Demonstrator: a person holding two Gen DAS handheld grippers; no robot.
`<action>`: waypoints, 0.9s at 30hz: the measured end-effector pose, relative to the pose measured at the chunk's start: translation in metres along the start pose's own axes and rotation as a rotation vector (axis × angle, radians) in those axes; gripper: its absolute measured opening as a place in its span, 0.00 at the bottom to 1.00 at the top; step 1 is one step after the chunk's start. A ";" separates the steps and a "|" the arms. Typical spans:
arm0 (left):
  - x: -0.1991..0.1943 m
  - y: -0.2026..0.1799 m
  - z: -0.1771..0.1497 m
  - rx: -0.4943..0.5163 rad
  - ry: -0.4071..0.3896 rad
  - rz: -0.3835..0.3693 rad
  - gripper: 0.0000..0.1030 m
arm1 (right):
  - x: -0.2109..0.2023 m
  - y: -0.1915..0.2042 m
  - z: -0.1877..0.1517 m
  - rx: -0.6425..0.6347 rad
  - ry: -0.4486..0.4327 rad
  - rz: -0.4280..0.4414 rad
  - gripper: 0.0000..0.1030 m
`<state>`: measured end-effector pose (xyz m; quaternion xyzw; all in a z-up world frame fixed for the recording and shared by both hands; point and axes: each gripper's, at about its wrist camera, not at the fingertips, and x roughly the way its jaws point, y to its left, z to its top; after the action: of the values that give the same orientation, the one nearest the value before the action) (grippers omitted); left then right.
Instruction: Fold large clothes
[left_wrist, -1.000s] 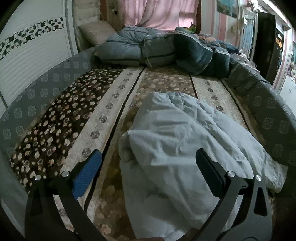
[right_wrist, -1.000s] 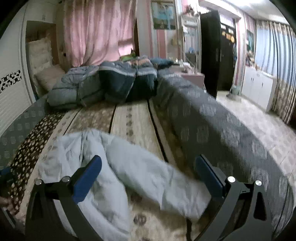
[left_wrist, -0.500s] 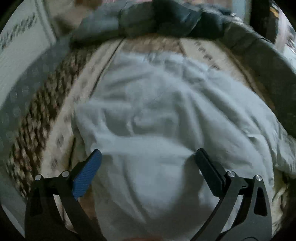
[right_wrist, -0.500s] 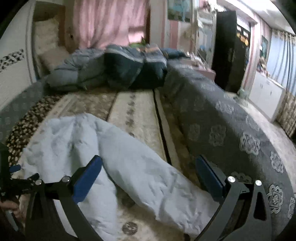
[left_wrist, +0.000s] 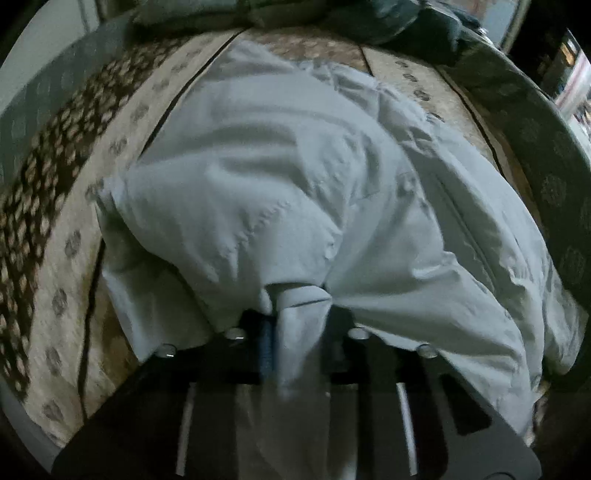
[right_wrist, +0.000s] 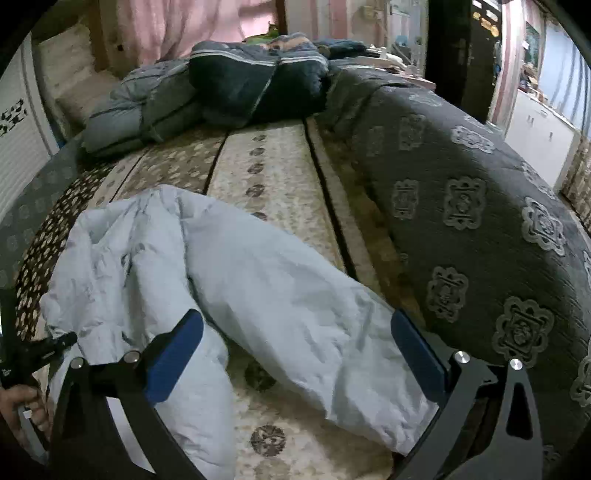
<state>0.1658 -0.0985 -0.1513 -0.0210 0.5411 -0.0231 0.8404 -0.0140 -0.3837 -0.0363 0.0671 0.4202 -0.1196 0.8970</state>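
Observation:
A large pale blue padded jacket (left_wrist: 295, 177) lies crumpled on the patterned bed cover (left_wrist: 55, 258). My left gripper (left_wrist: 299, 314) is shut on a fold of the jacket's near edge, with cloth bunched between the jaws. In the right wrist view the jacket (right_wrist: 147, 266) lies at the left and one sleeve (right_wrist: 295, 314) stretches toward the lower right. My right gripper (right_wrist: 295, 354) is open and empty, hovering just above that sleeve. The left gripper also shows at the left edge of the right wrist view (right_wrist: 22, 354).
Folded dark blue and grey quilts (right_wrist: 229, 85) are piled at the bed's far end, with a pillow (right_wrist: 70, 77) behind. A grey patterned blanket (right_wrist: 480, 206) runs along the bed's right side. A white cabinet (right_wrist: 539, 133) stands far right.
My left gripper has moved down onto the jacket and closed on its near edge. My right gripper has come lower and closer to the sleeve, still open.

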 end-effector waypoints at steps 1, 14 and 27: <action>-0.002 0.000 0.002 0.011 -0.007 0.002 0.09 | 0.001 0.003 0.000 -0.005 0.000 -0.002 0.98; -0.083 0.207 0.054 -0.221 -0.320 0.468 0.04 | 0.051 0.006 0.000 0.020 0.091 -0.039 0.98; -0.019 0.286 0.058 -0.288 -0.189 0.473 0.17 | 0.125 -0.011 0.004 0.053 0.128 -0.093 0.98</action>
<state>0.2157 0.1888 -0.1273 -0.0157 0.4482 0.2526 0.8573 0.0629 -0.4143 -0.1300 0.0789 0.4762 -0.1675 0.8597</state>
